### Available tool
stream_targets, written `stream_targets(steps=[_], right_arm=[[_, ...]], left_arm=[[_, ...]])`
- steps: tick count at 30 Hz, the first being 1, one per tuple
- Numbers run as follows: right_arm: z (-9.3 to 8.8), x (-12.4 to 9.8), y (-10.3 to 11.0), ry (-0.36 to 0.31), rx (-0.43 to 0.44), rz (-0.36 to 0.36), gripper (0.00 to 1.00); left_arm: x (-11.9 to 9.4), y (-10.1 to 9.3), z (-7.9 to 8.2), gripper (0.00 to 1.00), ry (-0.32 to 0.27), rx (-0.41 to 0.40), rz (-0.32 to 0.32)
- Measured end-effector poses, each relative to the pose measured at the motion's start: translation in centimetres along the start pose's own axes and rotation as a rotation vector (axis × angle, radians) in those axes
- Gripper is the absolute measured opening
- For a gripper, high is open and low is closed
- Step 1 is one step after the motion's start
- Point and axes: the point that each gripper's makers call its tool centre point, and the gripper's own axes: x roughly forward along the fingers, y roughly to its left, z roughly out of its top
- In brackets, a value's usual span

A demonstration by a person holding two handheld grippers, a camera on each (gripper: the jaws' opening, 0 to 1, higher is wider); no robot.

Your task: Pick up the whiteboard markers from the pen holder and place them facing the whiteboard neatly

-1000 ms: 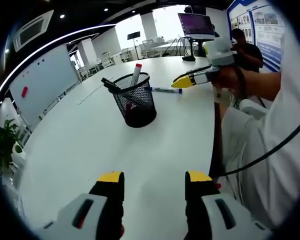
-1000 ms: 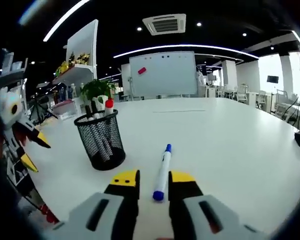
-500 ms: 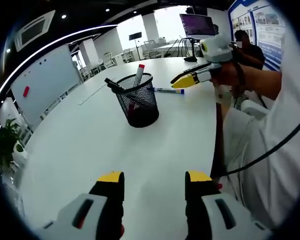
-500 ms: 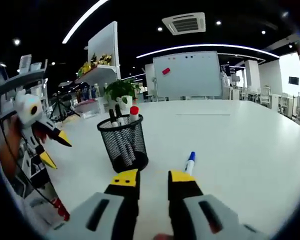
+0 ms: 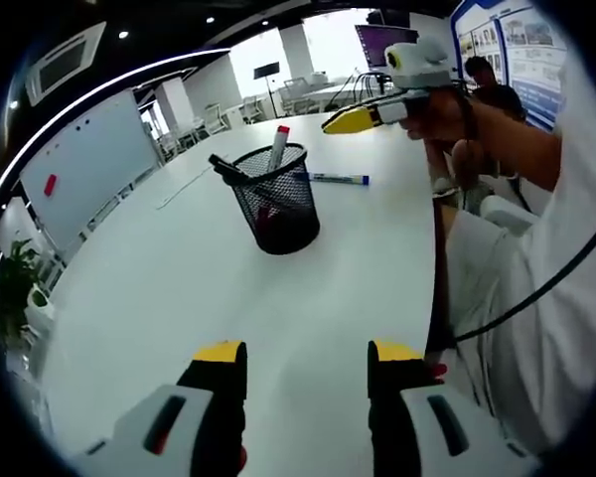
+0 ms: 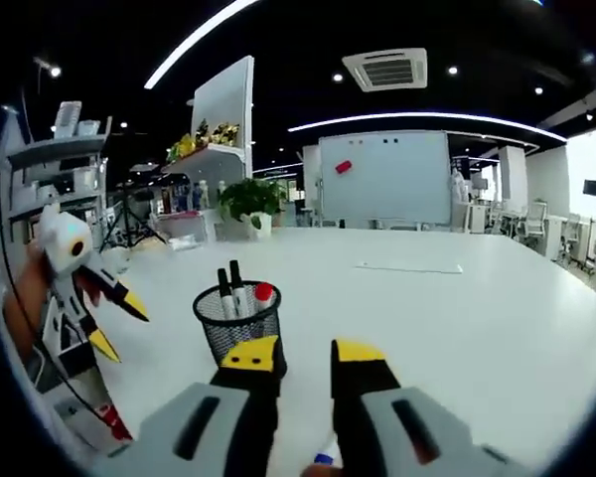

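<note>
The left gripper (image 5: 296, 356) hangs nearest, jaws parted and empty, above the white table (image 5: 228, 298). Farther off stands the mesh pen holder (image 5: 274, 202) with markers (image 5: 278, 145) inside. Just beyond it lies a blue-capped marker (image 5: 336, 179); above hovers the right gripper (image 5: 350, 120), released. The whiteboard (image 6: 383, 179) stands farthest.

blue marker (image 6: 325, 458) — mostly hidden, gripper-covered
</note>
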Motion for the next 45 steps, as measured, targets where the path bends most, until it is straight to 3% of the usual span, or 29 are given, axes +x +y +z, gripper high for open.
stream_targets(steps=[6, 11, 16, 25, 34, 45], right_arm=[[1.8, 0.1, 0.2, -0.048, -0.027, 0.038, 0.20], [4.1, 0.2, 1.5, -0.103, -0.028, 0.141, 0.20], [5.2, 0.6, 2.6, -0.126, -0.027, 0.190, 0.20], [5.3, 1.5, 3.6, -0.125, -0.023, 0.224, 0.21], [4.3, 2.4, 4.8, -0.053, -0.137, 0.282, 0.21], [3.6, 3.4, 4.6, -0.001, -0.229, 0.311, 0.21]], left_arm=[[0.2, -0.3, -0.2, 0.50, 0.006, 0.000, -0.014], [0.0, 0.2, -0.3, 0.50, 0.006, 0.001, 0.000], [0.0, -0.3, -0.4, 0.50, 0.015, 0.013, -0.019], [-0.3, -0.4, -0.5, 0.50, 0.016, 0.015, -0.022], [-0.3, -0.3, -0.8, 0.50, 0.018, 0.005, -0.014], [-0.4, -0.6, -0.6, 0.50, 0.009, 0.002, -0.020]])
